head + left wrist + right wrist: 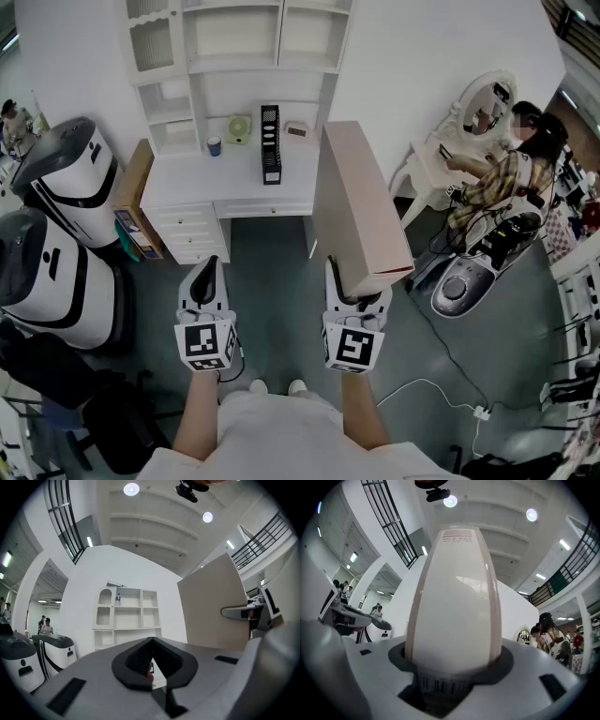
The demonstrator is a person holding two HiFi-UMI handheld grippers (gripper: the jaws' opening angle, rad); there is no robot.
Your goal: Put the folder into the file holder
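**Folder [454, 597] riding in the jaws, file holder [270, 143] waiting ahead**

Jaws of the right gripper [454, 672] are standing fairly wide and pressing on the barcoded lower end of the pale pink folder, which is rising upright above the floor. Beside it, the left gripper [151, 654] is hanging with its jaws closed together on nothing. Farther out, the black file holder is standing on the white surface [187, 183], well apart from the folder. Pickup is looking done. Carrying it over and slotting it in are remaining.
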